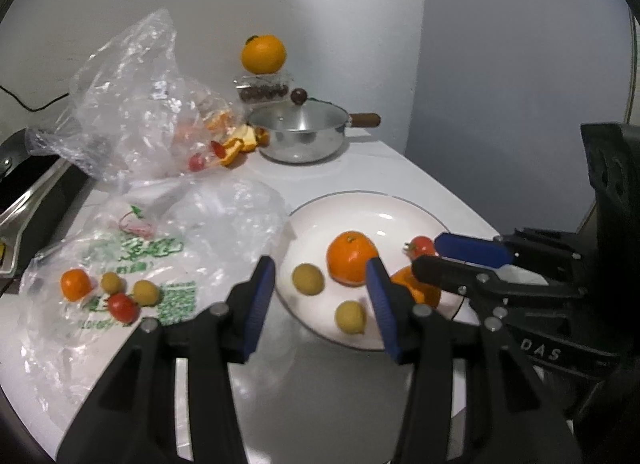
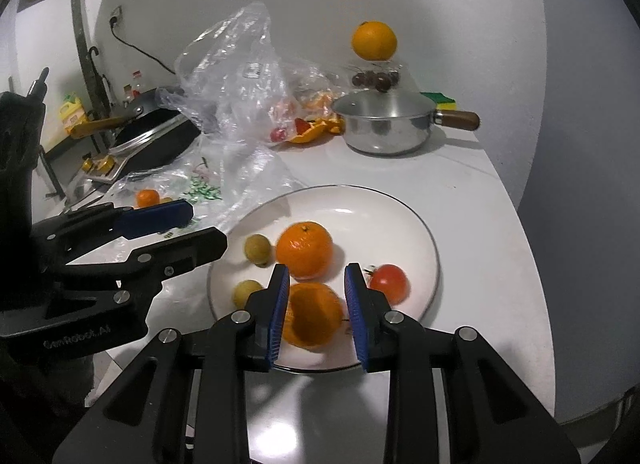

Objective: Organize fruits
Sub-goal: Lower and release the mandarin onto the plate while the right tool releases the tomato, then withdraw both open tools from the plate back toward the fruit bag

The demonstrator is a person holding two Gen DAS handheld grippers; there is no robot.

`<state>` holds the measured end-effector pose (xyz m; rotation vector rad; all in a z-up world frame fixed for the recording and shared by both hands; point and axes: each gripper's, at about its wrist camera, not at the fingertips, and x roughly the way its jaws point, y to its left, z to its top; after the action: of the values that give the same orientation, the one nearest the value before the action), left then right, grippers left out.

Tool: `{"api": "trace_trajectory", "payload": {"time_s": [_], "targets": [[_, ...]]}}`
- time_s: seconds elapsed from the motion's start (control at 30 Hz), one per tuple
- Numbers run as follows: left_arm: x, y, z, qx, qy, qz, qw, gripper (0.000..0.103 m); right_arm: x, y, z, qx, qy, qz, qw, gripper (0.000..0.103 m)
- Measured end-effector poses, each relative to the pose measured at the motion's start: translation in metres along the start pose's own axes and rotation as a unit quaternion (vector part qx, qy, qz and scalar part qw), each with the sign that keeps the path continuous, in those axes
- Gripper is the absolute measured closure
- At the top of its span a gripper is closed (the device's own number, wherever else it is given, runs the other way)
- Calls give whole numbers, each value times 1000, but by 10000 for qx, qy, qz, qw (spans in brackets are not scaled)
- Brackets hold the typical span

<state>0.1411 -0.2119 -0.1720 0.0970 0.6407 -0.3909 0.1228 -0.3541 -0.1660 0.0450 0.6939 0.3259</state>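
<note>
At the lower centre of the right wrist view, the right hand-held gripper (image 2: 316, 304) reaches over the plate (image 2: 400, 216), its pads spread wide either side of an orange (image 2: 316, 314), apparently not pressing it. In the lower middle of the left wrist view, the left hand-held gripper (image 1: 320, 300) hangs wide open and empty over the plate's left rim, a longan (image 1: 307, 279) between its fingers.

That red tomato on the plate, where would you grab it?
Grip the tomato across its round middle, coming from above. Its stem points sideways toward the oranges, and the plate rim sits close on the other side, so a top approach looks clearest.
</note>
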Motion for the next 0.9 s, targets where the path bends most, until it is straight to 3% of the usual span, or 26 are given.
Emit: {"api": "trace_trajectory", "payload": {"time_s": [0.3, 0.4, 0.8, 0.9], "targets": [[-26, 33, -8, -121, -96, 163, 9997, 51, 4, 33, 13, -182, -60, 69, 9998, 73], [-35, 49, -12, -253, -129, 225, 9993, 41, 8, 45, 17, -228, -73, 104, 9997, 73], [-62, 100, -29, -570, -222, 511, 9968, 41, 21, 97, 30, -518, -77, 271, 9983, 72], [-66, 112, -34, -653, -227, 576, 9959, 41, 24, 107, 33, -596, -64, 301, 9977, 63]]}}
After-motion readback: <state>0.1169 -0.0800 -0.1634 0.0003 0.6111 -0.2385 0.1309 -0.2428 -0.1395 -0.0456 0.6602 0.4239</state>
